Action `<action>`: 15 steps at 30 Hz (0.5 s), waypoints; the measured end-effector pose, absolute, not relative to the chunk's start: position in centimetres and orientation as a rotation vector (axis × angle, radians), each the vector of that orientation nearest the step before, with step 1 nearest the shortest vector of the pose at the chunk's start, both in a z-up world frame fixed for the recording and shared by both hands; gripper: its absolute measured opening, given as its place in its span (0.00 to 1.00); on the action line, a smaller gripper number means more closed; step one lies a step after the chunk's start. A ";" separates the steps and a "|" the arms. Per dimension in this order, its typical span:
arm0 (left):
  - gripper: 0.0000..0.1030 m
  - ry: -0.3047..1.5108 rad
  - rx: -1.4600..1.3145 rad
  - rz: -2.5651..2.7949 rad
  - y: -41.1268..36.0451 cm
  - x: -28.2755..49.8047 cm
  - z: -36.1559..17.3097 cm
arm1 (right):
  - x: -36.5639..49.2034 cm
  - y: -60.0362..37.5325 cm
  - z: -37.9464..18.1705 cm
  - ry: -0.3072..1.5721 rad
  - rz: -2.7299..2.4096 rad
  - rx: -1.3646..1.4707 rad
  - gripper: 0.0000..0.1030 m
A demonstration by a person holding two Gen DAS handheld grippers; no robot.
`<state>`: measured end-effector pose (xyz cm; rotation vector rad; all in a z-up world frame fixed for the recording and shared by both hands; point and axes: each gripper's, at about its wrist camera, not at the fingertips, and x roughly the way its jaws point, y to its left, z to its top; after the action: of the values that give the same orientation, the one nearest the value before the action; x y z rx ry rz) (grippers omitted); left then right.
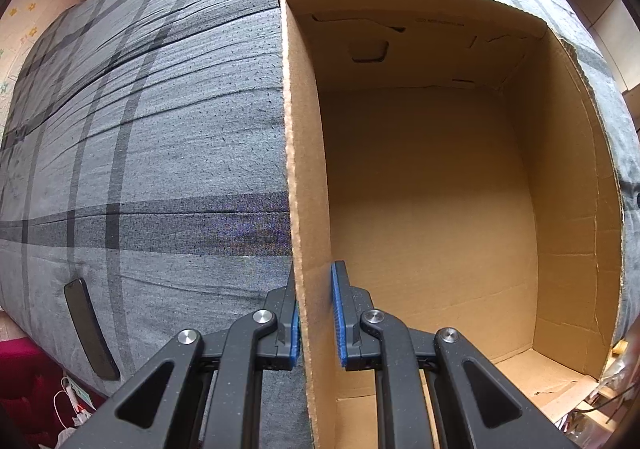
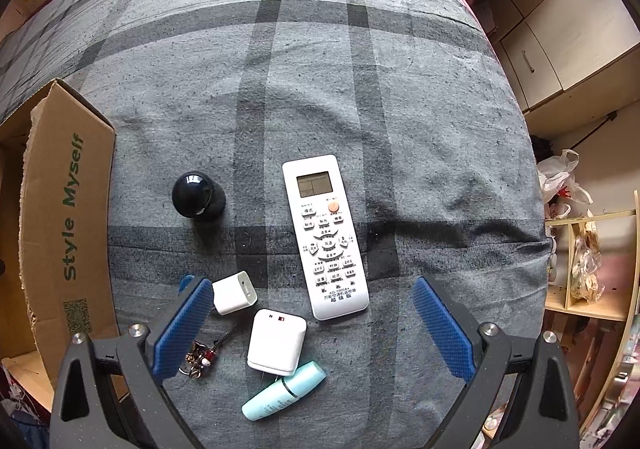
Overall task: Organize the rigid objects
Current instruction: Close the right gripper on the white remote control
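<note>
Small rigid things lie on the bed beside an empty cardboard box.

The right wrist view alone shows the things: white remote (image 2: 325,237), black ball-shaped object (image 2: 197,195), two white chargers (image 2: 234,292) (image 2: 277,341), teal tube (image 2: 283,391) and keyring (image 2: 200,359), grouped on the grey plaid bedcover (image 2: 360,89) with the right gripper (image 2: 312,329) fingers spread wide above them. The left wrist view alone shows the box (image 1: 440,189) interior, bare, and the left gripper (image 1: 316,313) clamped on its near wall.
</note>
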<state>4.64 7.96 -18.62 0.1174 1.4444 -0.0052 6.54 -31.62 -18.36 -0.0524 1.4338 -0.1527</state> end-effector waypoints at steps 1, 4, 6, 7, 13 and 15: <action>0.13 1.446 0.118 -0.001 7.9 4.7 -18.6 | 6.7 -32.0 -18.9 1.441 -0.151 -0.051 0.99; 0.13 1.447 0.121 0.010 7.8 4.7 -18.6 | 7.2 -32.8 -20.4 1.457 -0.145 -0.048 0.99; 0.13 1.448 0.123 0.018 7.7 4.8 -18.6 | 7.5 -33.2 -21.5 1.469 -0.143 -0.047 0.99; 0.13 1.449 0.123 0.022 7.7 4.7 -18.6 | 7.7 -33.4 -22.0 1.475 -0.140 -0.044 0.99; 0.13 1.454 0.129 0.029 7.6 4.7 -18.5 | 8.7 -34.2 -24.7 1.498 -0.113 -0.012 0.98; 0.13 1.454 0.130 0.033 7.5 4.7 -18.6 | 9.0 -34.3 -25.3 1.503 -0.106 -0.014 0.98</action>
<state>4.69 7.55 -18.55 0.1302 1.4538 0.0332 8.96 -34.33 -25.34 -0.0137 1.5029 -0.1063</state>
